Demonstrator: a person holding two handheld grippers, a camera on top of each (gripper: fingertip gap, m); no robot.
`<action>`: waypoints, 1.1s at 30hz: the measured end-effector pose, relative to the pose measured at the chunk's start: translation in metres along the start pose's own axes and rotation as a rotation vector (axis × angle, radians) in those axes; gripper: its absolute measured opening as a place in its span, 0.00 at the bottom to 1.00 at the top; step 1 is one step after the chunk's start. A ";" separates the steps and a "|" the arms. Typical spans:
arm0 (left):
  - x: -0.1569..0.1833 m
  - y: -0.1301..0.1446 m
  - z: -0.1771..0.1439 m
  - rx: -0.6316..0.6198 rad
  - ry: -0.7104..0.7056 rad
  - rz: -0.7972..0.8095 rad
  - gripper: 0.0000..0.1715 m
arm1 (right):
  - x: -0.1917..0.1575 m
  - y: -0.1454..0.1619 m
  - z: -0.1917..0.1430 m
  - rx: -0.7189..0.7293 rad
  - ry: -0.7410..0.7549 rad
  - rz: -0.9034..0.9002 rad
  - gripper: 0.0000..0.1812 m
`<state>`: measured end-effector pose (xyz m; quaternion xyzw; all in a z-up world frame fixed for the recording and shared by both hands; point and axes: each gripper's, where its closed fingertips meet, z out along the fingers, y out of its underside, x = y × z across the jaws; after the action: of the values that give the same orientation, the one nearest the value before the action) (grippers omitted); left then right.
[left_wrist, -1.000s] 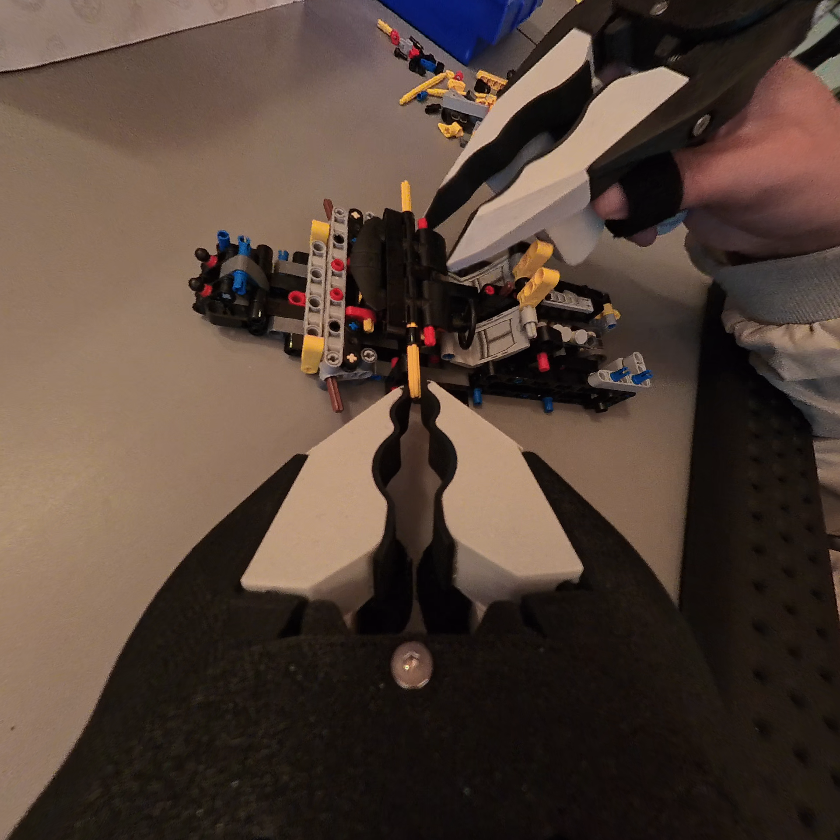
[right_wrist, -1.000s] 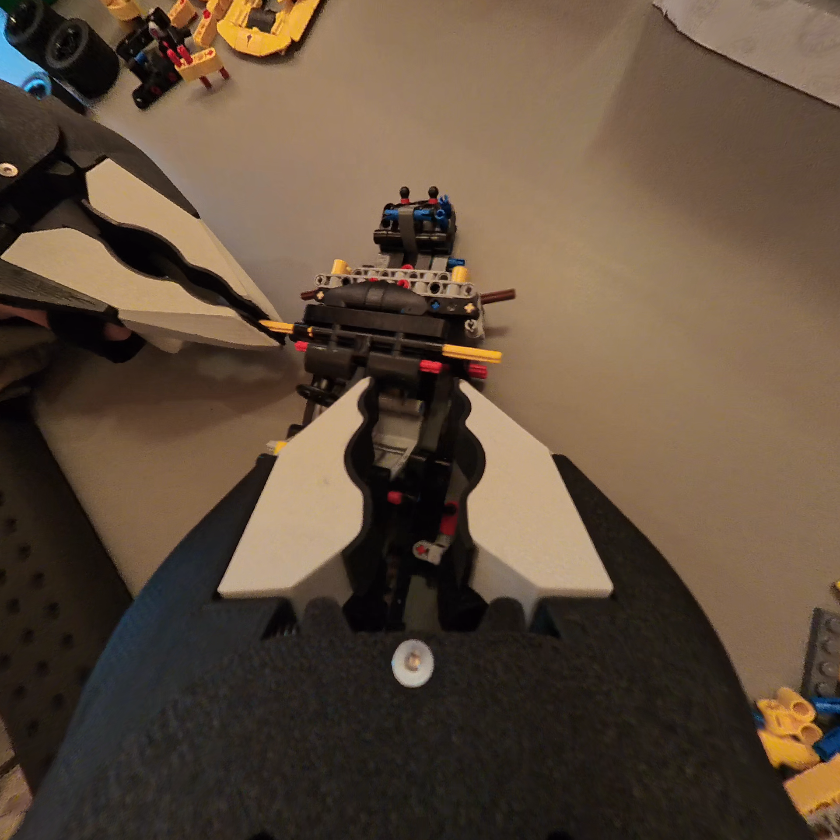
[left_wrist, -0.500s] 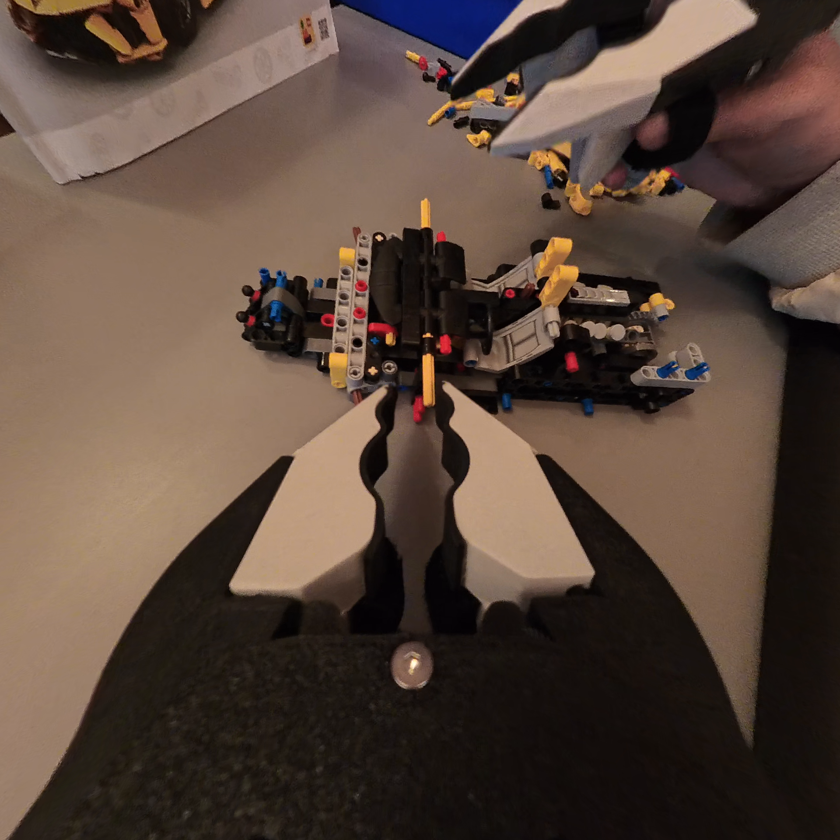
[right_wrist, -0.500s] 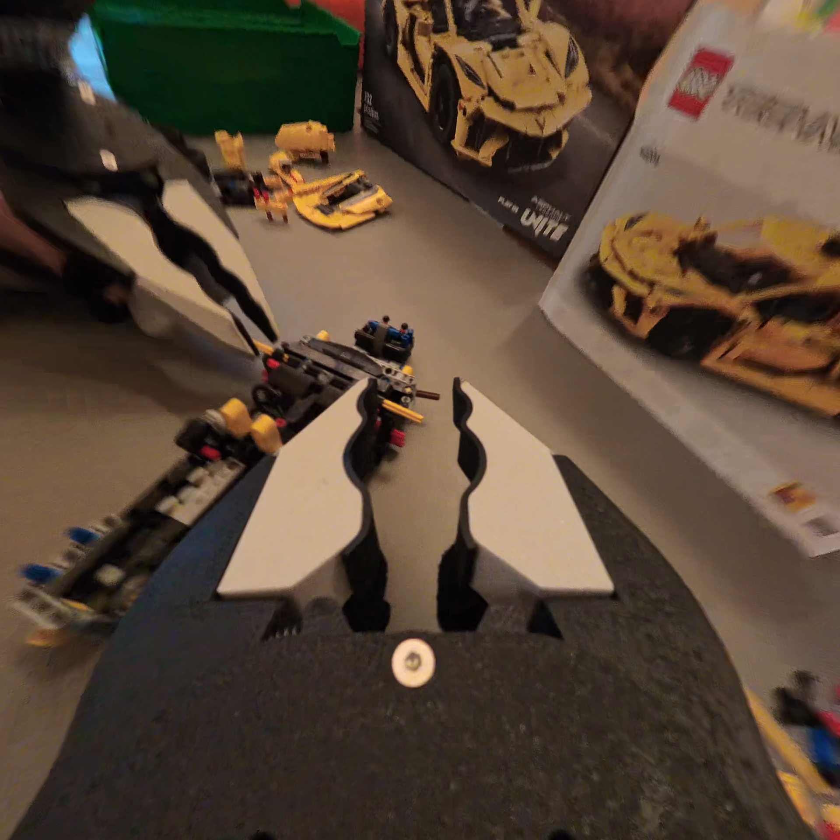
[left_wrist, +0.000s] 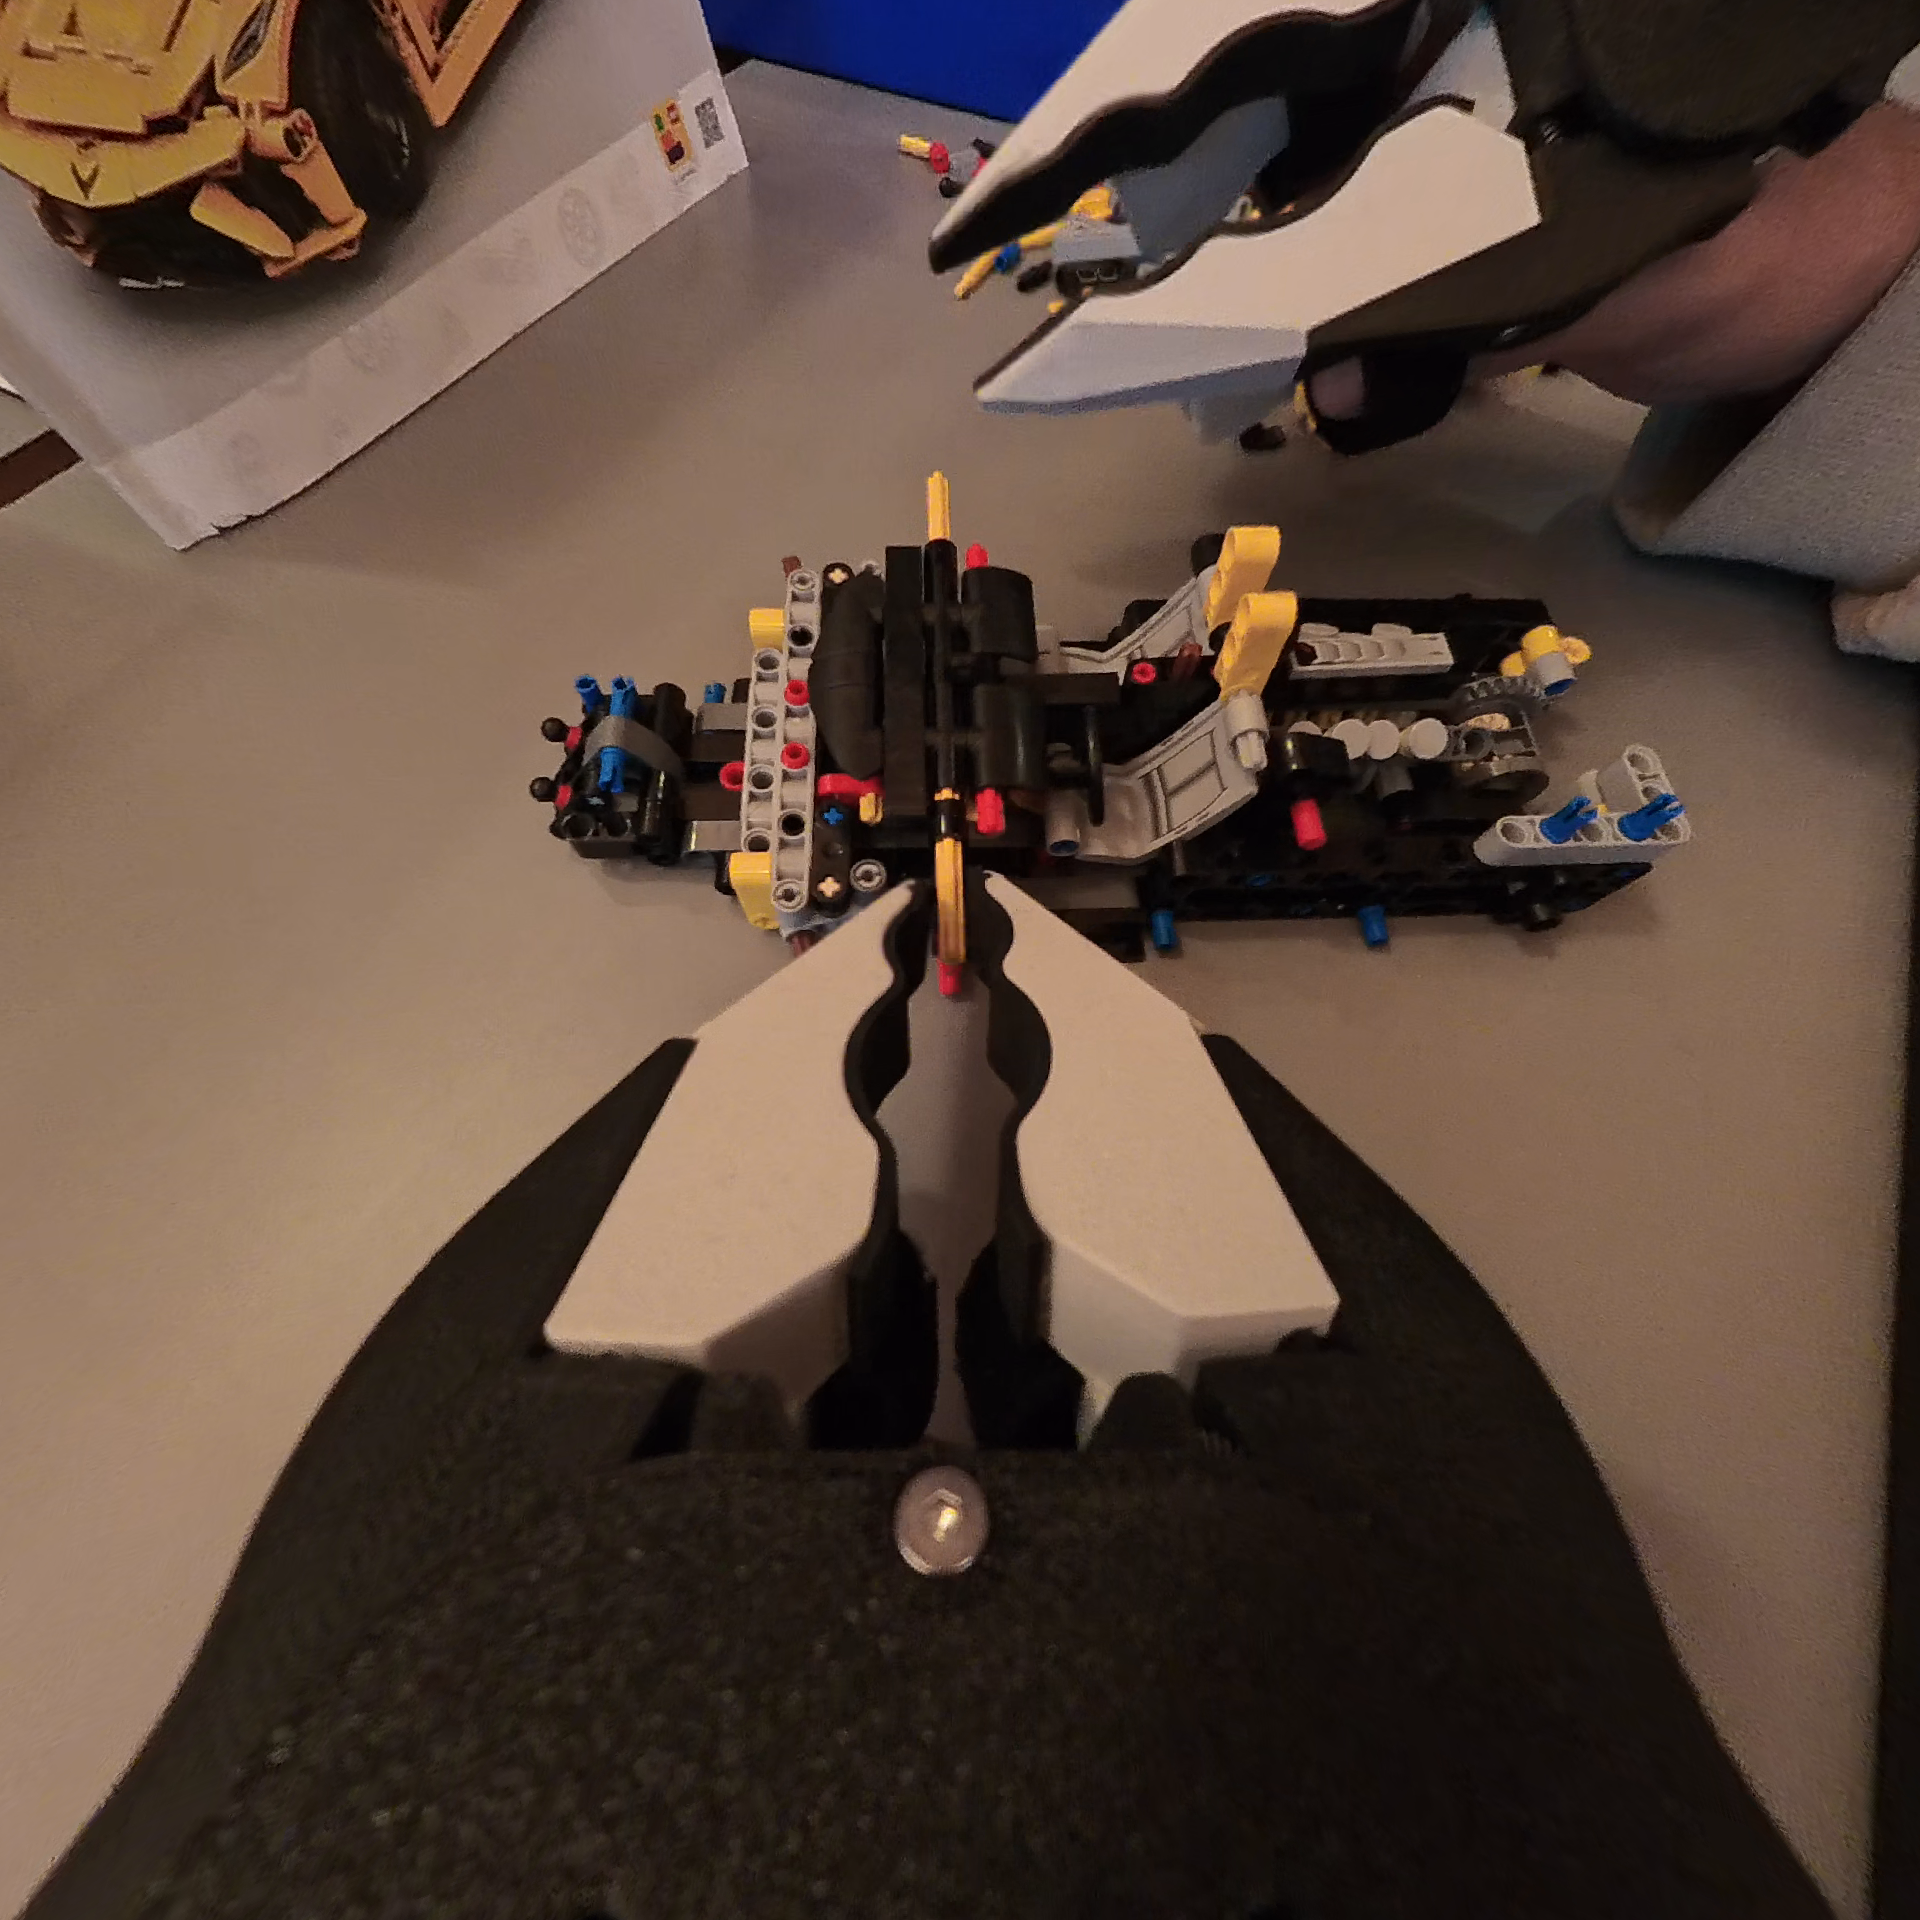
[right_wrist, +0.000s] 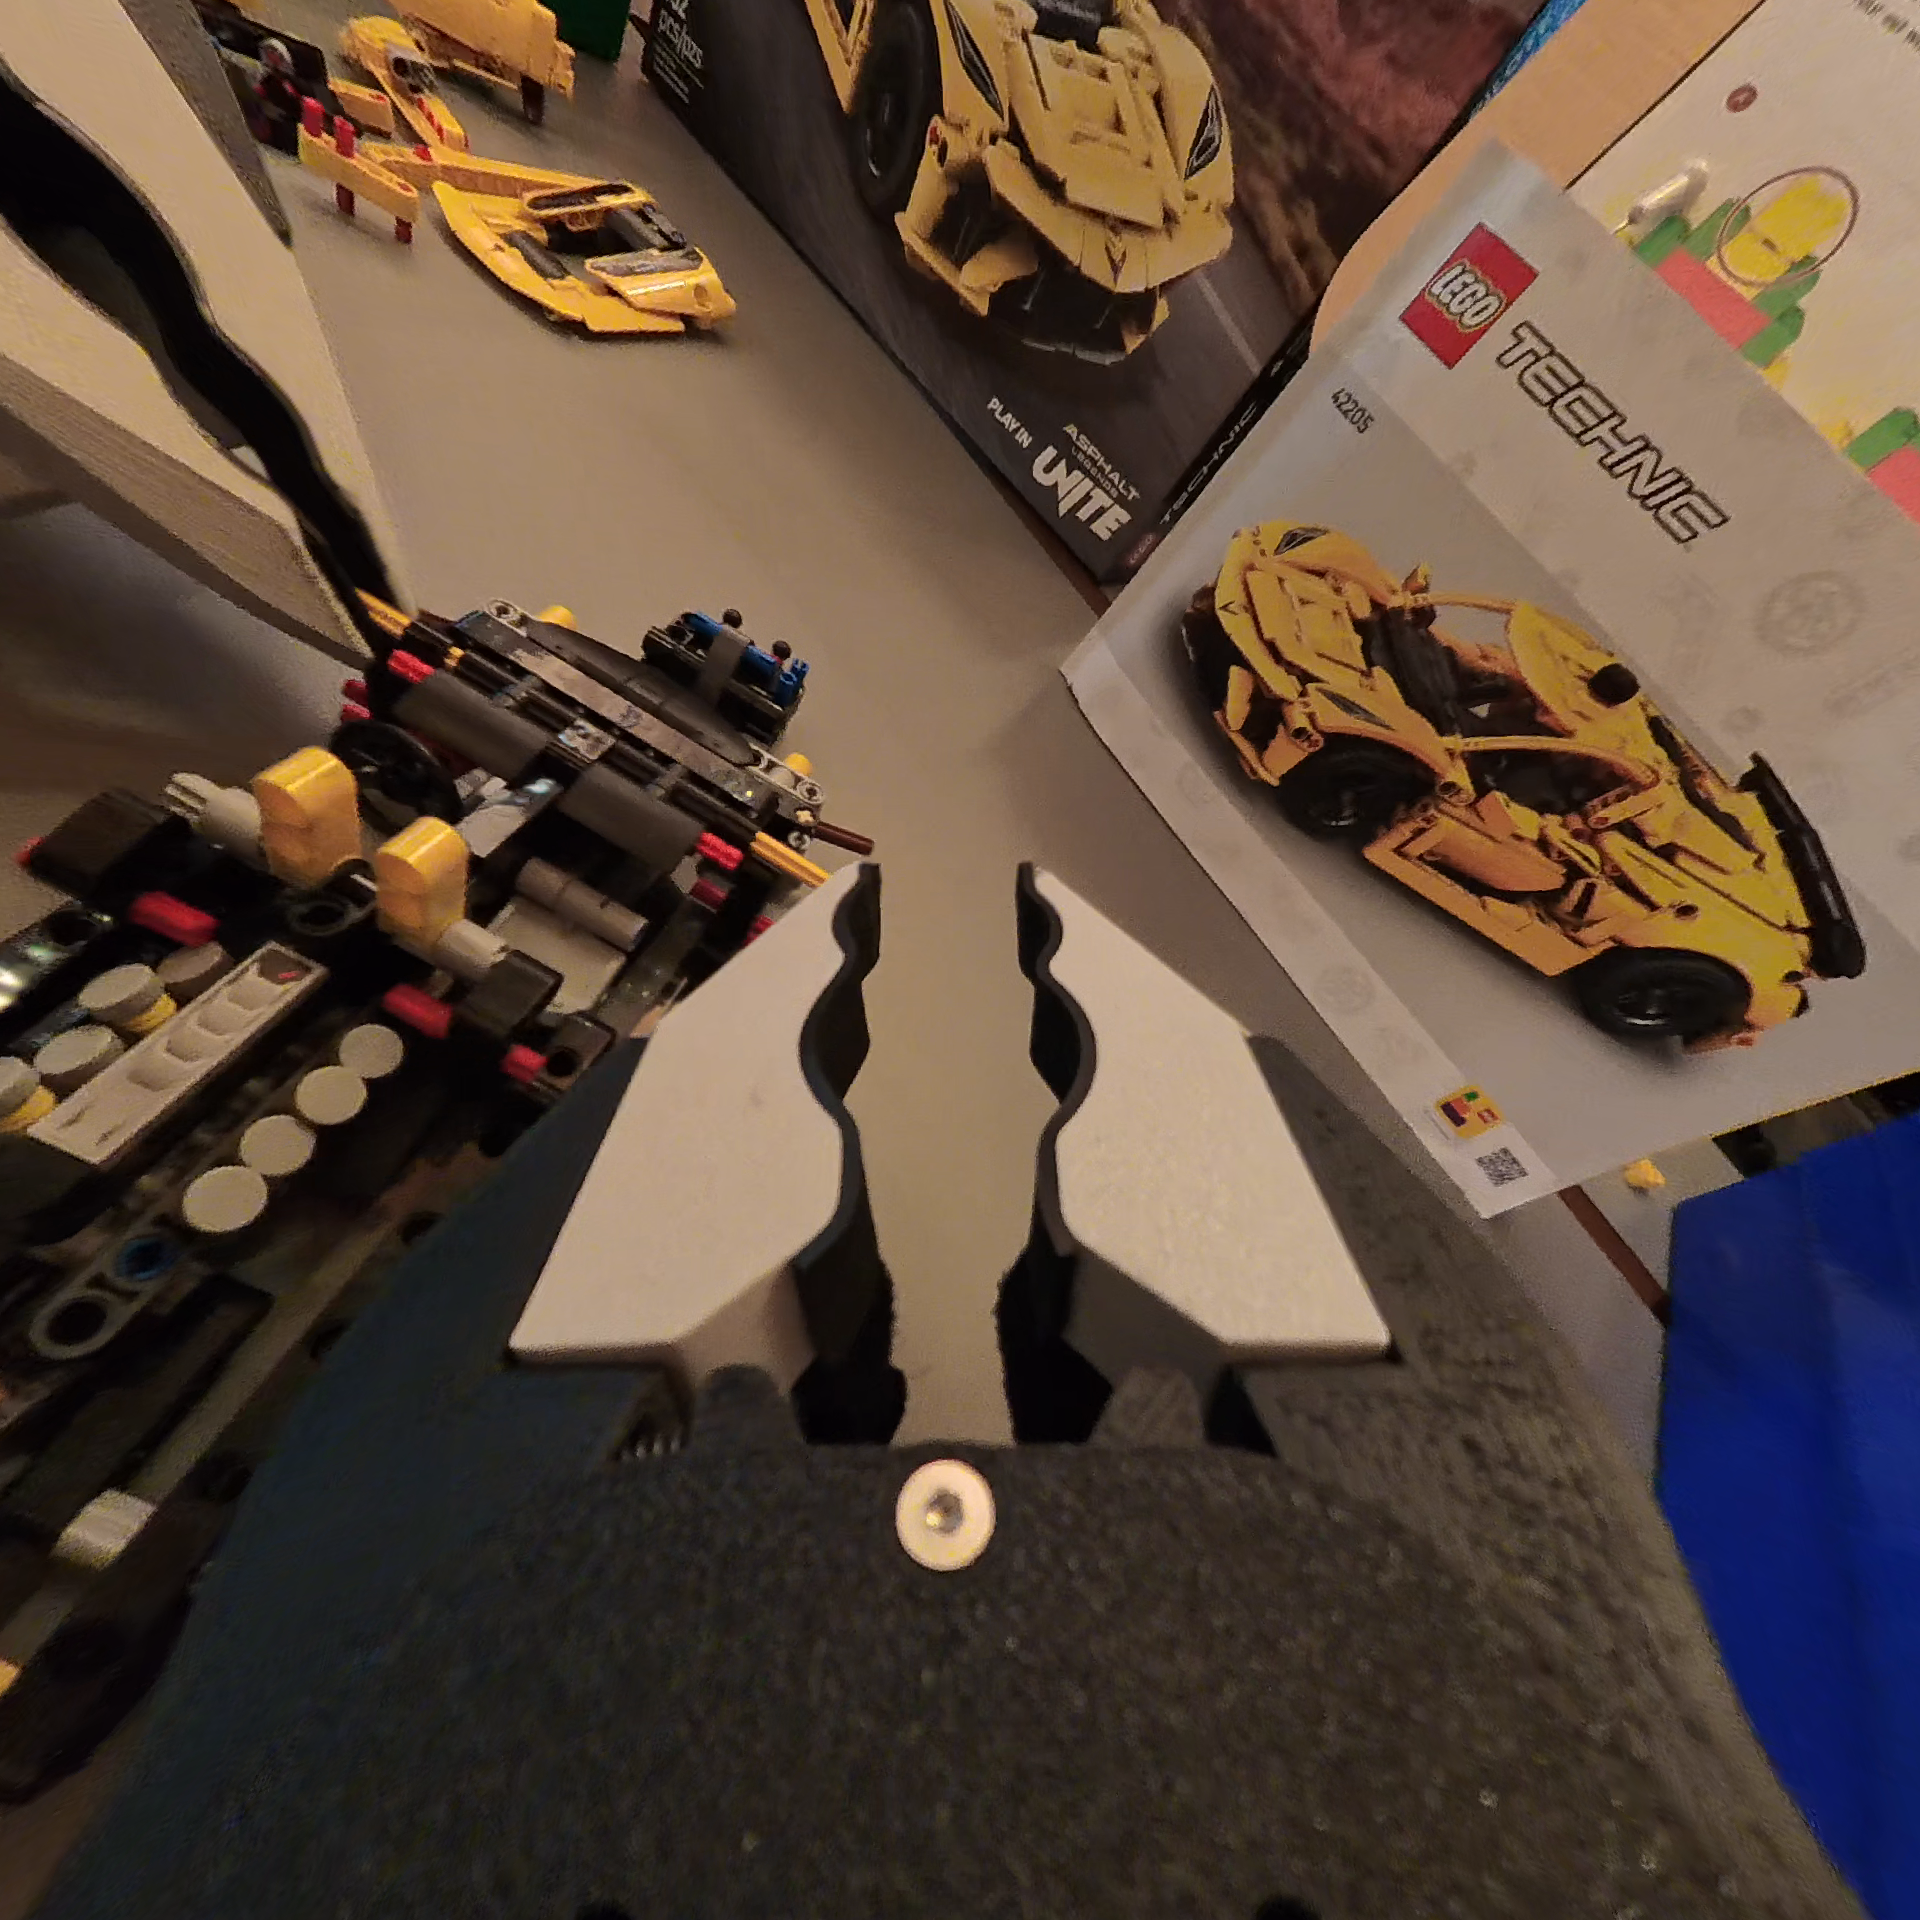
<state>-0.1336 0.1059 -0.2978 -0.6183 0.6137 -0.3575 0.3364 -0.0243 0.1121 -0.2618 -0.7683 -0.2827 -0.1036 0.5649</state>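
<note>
My left gripper (left_wrist: 948, 914) sits low over the grey bench (left_wrist: 312, 1039), its fingers slightly apart around the near end of a yellow axle (left_wrist: 948, 904) that sticks out of the brick-built car chassis (left_wrist: 1039, 748); I cannot tell whether the pads touch the axle. The chassis lies flat across the bench just beyond the fingertips, black with grey beams, red and blue pins and two yellow pieces on its upper side. My right gripper (right_wrist: 948, 894) hangs above the bench with its fingers apart and nothing between them, the chassis (right_wrist: 468, 831) just beside it on its left; in the left wrist view it (left_wrist: 966, 312) shows raised beyond the chassis, held by a hand (left_wrist: 1714, 281). Behind it lie loose small parts (left_wrist: 997, 239). Farther off lies an instruction booklet (right_wrist: 1455, 790) picturing a yellow car, then a dark box (right_wrist: 1039, 260), yellow body panels (right_wrist: 582, 249) and a blue bin (right_wrist: 1808, 1455).
</note>
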 end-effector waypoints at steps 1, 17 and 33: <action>0.000 0.000 0.000 -0.002 -0.002 0.003 0.04 | -0.001 0.000 0.001 0.001 0.000 0.013 0.14; -0.009 0.004 -0.007 -0.007 -0.026 0.020 0.04 | -0.006 -0.007 0.001 0.025 -0.013 0.031 0.13; -0.004 0.002 -0.009 -0.026 -0.088 0.026 0.04 | -0.061 -0.005 0.006 -0.219 -0.827 1.274 0.15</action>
<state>-0.1427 0.1099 -0.2949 -0.6298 0.6108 -0.3176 0.3598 -0.0785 0.0995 -0.2891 -0.8106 0.0381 0.5104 0.2846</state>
